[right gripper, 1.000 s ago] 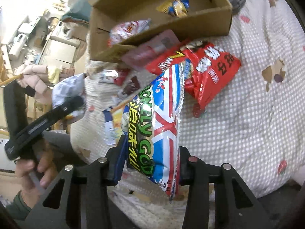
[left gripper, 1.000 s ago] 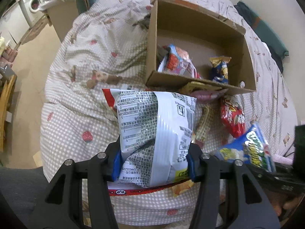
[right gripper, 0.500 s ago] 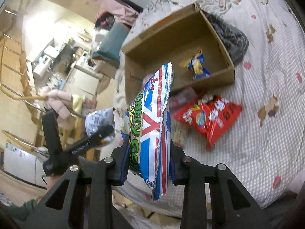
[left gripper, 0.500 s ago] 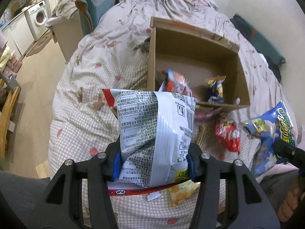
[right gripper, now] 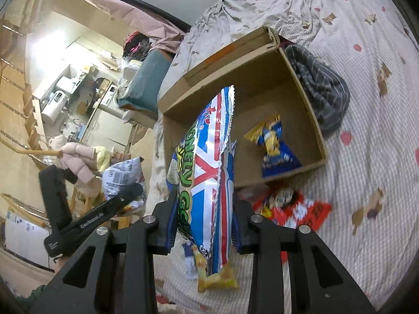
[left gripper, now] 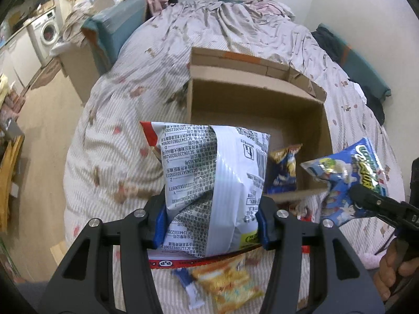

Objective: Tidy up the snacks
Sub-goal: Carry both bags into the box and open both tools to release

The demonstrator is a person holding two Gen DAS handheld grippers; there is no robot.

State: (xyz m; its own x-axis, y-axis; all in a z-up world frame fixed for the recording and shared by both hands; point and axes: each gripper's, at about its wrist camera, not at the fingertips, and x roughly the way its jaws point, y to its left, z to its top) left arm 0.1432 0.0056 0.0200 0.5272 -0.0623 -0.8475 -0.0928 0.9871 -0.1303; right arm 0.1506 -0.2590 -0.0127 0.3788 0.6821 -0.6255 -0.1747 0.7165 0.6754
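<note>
My left gripper (left gripper: 210, 227) is shut on a white printed snack bag (left gripper: 212, 183), held above the bed in front of the open cardboard box (left gripper: 235, 83). My right gripper (right gripper: 204, 225) is shut on a blue, red and white Lonely God bag (right gripper: 207, 178), held upright near the box's front wall (right gripper: 288, 172). The blue bag also shows in the left wrist view (left gripper: 348, 178). A small blue and yellow snack pack (right gripper: 275, 146) lies inside the box. A red snack bag (right gripper: 293, 209) and a yellow packet (left gripper: 230, 285) lie on the bed.
The bed has a checked cover (right gripper: 366, 104). A striped dark cloth (right gripper: 319, 89) lies beside the box. The bed's left edge drops to the floor (left gripper: 44, 130), with a washing machine (left gripper: 44, 31) and furniture beyond.
Both grippers have risen and moved toward the box with their bags. The box now looks farther below, and the right gripper's bag stands over the box's front edge.
</note>
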